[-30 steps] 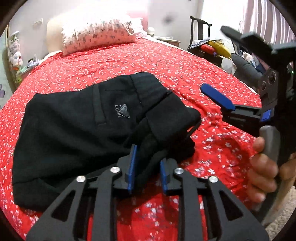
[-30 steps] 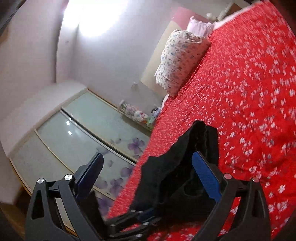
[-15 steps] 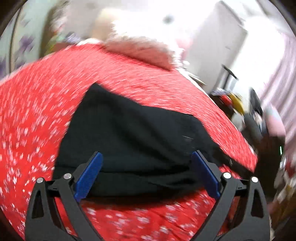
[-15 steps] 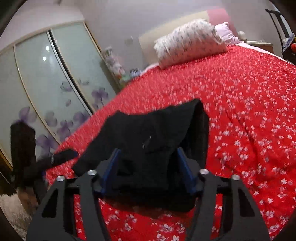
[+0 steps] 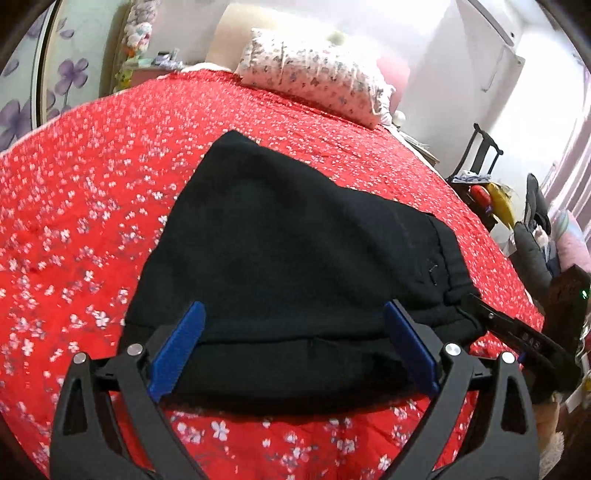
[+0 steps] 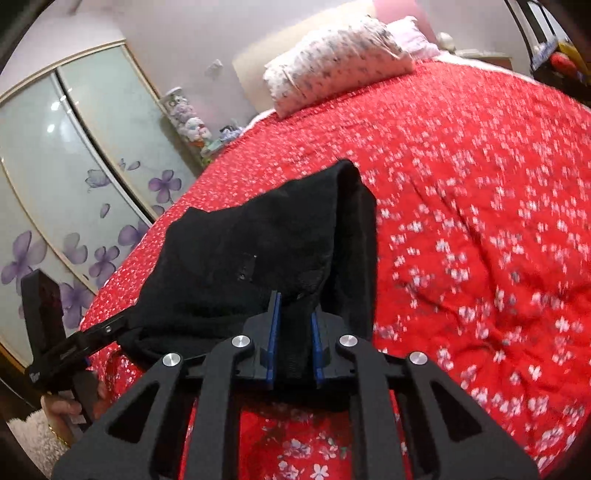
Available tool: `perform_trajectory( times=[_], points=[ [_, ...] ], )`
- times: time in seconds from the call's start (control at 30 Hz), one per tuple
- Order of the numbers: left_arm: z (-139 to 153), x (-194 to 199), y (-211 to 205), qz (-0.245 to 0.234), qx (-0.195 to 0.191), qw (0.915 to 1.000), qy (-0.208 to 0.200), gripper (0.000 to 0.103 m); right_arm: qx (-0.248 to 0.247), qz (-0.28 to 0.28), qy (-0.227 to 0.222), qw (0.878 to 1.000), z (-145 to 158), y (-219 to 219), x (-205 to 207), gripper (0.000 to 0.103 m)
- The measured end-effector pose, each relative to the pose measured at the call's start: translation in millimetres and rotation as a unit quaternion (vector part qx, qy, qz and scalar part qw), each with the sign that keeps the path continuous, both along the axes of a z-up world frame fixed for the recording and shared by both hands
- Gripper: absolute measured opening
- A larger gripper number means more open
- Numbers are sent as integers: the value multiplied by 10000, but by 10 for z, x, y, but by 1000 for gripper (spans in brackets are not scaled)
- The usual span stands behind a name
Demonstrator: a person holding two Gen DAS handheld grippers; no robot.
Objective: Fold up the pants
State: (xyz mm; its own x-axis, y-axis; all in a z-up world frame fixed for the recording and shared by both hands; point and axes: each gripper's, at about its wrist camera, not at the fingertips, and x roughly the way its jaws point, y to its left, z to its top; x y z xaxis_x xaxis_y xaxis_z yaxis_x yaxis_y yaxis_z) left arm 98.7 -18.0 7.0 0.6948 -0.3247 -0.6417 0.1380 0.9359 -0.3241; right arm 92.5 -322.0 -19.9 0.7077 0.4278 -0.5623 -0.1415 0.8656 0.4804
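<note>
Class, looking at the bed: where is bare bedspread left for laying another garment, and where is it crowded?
Free: the red bedspread between the black pants and the pillow, and beside the pants. Crowded: the near edge, where the left gripper and right gripper work.

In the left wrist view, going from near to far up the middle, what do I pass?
Left gripper, jaws wide open → folded black pants → red floral bedspread → white flower-print pillow → pale wall.

Each claw (image 5: 293,347) is matte black with 2 blue-padded fingers (image 5: 177,345) and silver screws (4 per claw).
</note>
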Motion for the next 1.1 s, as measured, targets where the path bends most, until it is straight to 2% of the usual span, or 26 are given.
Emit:
perform_trajectory(
  times=[0.03, 0.1, 0.17, 0.23, 0.33, 0.4, 0.47, 0.6, 0.63, 0.67, 0.7, 0.73, 0.8, 0.87, 0.93, 1.07, 1.1],
  points=[
    [54, -39, 12, -21, 22, 9999, -104, 97, -7, 39, 1, 10000, 5, -2, -7, 16],
    [214, -59, 87, -150, -107, 9991, -379, 97, -12, 57, -36, 10000, 86, -23, -64, 30],
    [366, -9, 175, -220, -224, 9978, -587, 100, -71, -100, -231, 9997, 233, -92, -122, 52],
    [502, 153, 252, -353, -371, 9967, -625, 101, 91, -214, -587, 9980, 395, -212, -111, 69],
    [603, 559, 296, -598, -644, 9955, -358, 101, 275, -173, -435, 9985, 554, -361, 222, 65],
    [617, 800, 314, -647, -822, 9942, -229, 101, 308, -191, -92, 9993, 582, -417, 571, 56],
    [570, 1075, 314, -695, -1098, 9915, 52, 101, 464, -105, 377, 9982, 514, -417, 915, 46],
    [435, 1352, 238, -711, -1238, 9890, 392, 101, 470, -53, 1009, 9938, 305, -316, 1287, 40],
    [382, 1401, 213, -710, -1189, 9893, 454, 101, 489, -21, 1114, 9926, 252, -290, 1344, 27],
    [347, 1445, 194, -699, -1127, 9898, 515, 101, 496, 27, 1152, 9921, 225, -264, 1370, 21],
    [304, 1492, 183, -663, -1048, 9906, 572, 101, 396, 97, 1108, 9930, 211, -199, 1374, 19],
    [278, 1528, 178, -604, -1005, 9912, 611, 101, 210, 128, 973, 9949, 227, -149, 1362, 12],
    [208, 1595, 225, -358, -952, 9923, 703, 101, -9, -40, 856, 9963, 234, -139, 1375, 11],
    [107, 1669, 336, -105, -1263, 9881, 869, 99, 272, -285, 1008, 9941, 136, -215, 1419, 11],
    [60, 1662, 386, -12, -1447, 9852, 917, 98, 335, -435, 1056, 9929, 64, -222, 1421, 11],
    [135, 1590, 366, -149, -1198, 9889, 864, 97, 374, -567, 1049, 9922, 19, -229, 1337, 12],
    [179, 1526, 377, -200, -1227, 9888, 826, 97, 344, -521, 1028, 9927, 45, -230, 1326, 16]
  ],
)
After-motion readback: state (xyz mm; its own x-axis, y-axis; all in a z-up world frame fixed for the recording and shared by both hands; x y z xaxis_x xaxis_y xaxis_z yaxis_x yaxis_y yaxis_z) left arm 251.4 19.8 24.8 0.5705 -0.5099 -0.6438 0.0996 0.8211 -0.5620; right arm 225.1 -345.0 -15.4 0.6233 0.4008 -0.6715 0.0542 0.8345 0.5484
